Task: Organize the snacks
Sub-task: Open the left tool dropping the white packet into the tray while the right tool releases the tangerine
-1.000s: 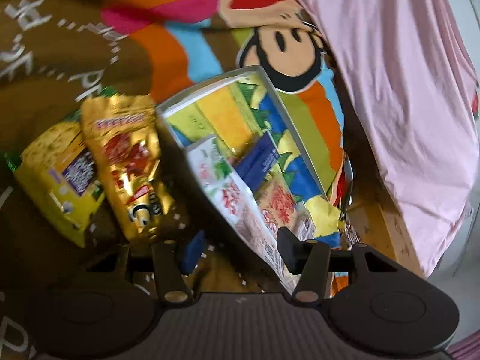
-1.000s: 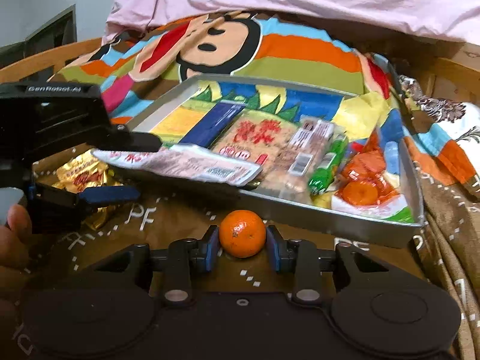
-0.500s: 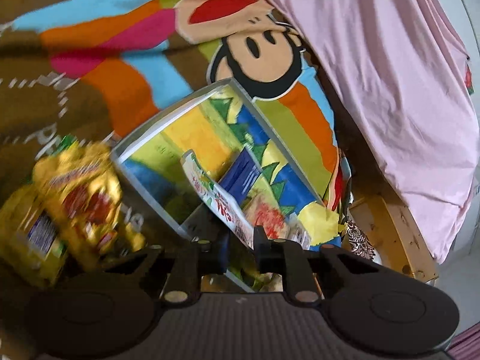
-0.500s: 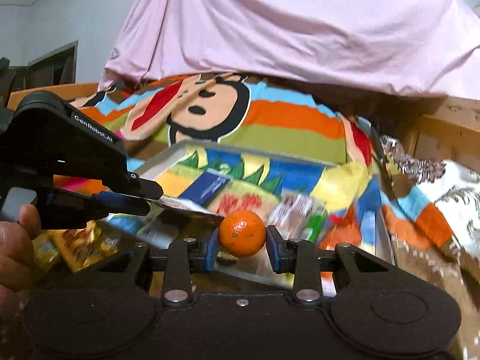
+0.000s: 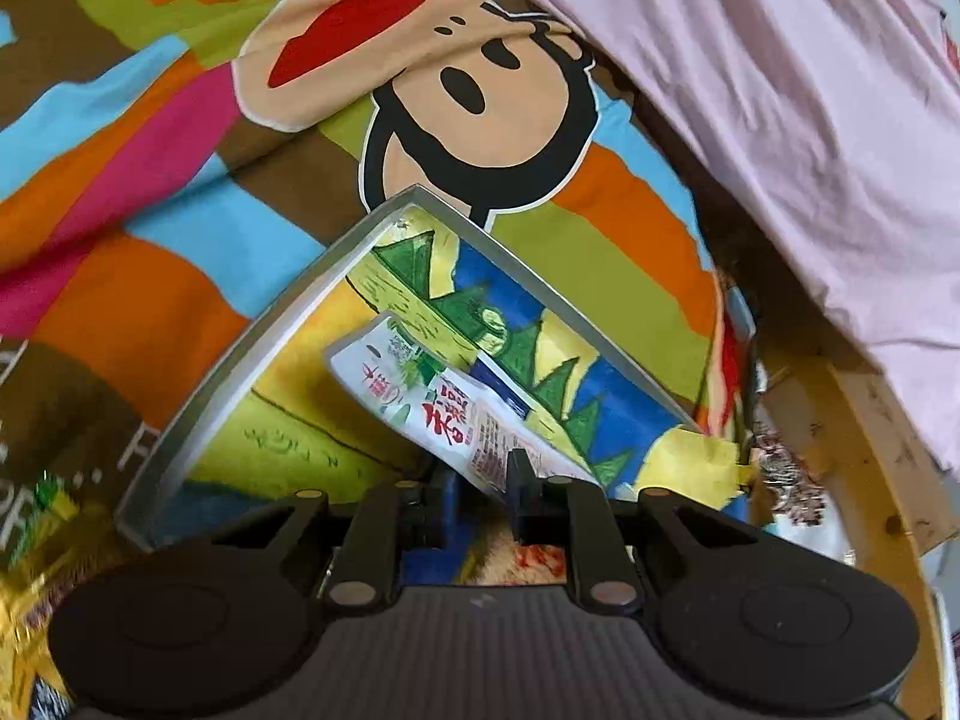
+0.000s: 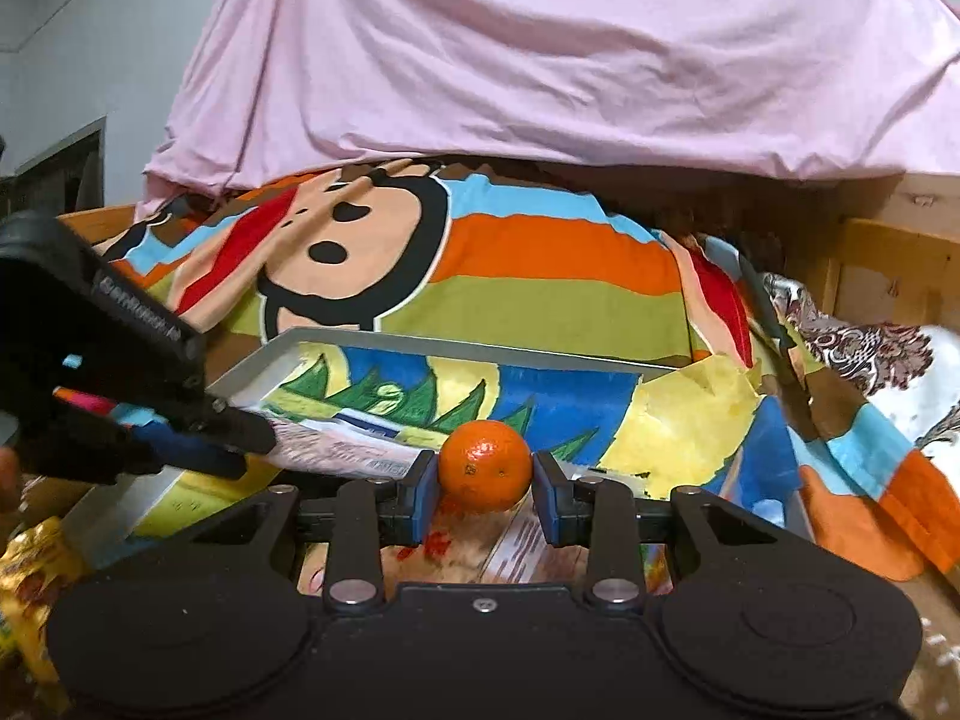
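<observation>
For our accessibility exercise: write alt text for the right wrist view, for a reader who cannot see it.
The right gripper holds a small orange between its blue pads, above a metal tray with a colourful lining. At left, the left gripper pinches a flat snack packet over the tray. A striped cartoon blanket and a pink sheet lie behind.

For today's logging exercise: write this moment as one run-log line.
left gripper: shut on snack packet | right gripper: shut on mandarin | both over tray
</observation>
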A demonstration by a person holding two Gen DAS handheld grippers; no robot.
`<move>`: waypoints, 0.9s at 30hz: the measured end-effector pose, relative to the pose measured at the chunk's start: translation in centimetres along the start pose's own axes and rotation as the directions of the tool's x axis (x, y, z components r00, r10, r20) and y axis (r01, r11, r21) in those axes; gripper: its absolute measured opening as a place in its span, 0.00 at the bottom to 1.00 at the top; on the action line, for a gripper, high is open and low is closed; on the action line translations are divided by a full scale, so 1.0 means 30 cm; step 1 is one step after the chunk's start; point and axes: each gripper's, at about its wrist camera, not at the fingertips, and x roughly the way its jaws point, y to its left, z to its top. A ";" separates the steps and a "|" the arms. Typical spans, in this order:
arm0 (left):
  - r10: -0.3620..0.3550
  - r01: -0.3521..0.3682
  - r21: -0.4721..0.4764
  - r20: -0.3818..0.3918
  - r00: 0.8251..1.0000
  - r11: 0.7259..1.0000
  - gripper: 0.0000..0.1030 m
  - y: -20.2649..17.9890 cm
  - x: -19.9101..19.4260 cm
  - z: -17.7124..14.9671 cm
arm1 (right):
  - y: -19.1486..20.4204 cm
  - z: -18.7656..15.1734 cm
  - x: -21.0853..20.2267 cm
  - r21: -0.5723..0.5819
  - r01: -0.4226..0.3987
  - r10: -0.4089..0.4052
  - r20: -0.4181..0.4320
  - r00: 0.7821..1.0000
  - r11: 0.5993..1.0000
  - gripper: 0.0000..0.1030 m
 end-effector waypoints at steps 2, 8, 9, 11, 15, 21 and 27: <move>0.026 -0.026 0.023 -0.012 1.000 0.999 0.17 -0.007 0.018 0.014 | -0.012 0.000 0.030 0.016 -0.001 0.001 -0.016 1.000 1.000 0.35; 0.083 -0.082 0.042 -0.022 0.996 0.996 0.26 -0.005 0.041 0.042 | -0.023 -0.014 0.064 0.038 -0.002 0.004 -0.043 0.999 0.999 0.42; 0.093 -0.092 0.046 -0.023 0.995 0.995 0.34 -0.004 0.041 0.042 | -0.025 -0.012 0.062 0.039 0.000 0.002 -0.041 0.999 0.999 0.45; 0.117 -0.116 0.043 -0.025 0.993 0.992 0.47 -0.002 0.038 0.041 | -0.027 -0.010 0.053 0.043 0.004 -0.003 -0.033 0.999 0.999 0.52; 0.123 -0.122 0.018 -0.027 0.992 0.992 0.70 0.009 0.017 0.035 | -0.036 0.003 0.026 0.055 0.019 -0.018 -0.021 1.000 0.998 0.62; 0.129 -0.129 0.021 0.003 0.992 0.991 0.86 0.004 -0.049 0.020 | -0.048 0.042 -0.053 0.087 0.032 -0.034 0.021 0.999 0.996 0.81; 0.124 -0.129 0.052 0.101 0.987 0.990 0.96 -0.013 -0.173 0.007 | -0.062 0.096 -0.174 0.118 0.051 -0.060 0.074 0.996 0.992 0.95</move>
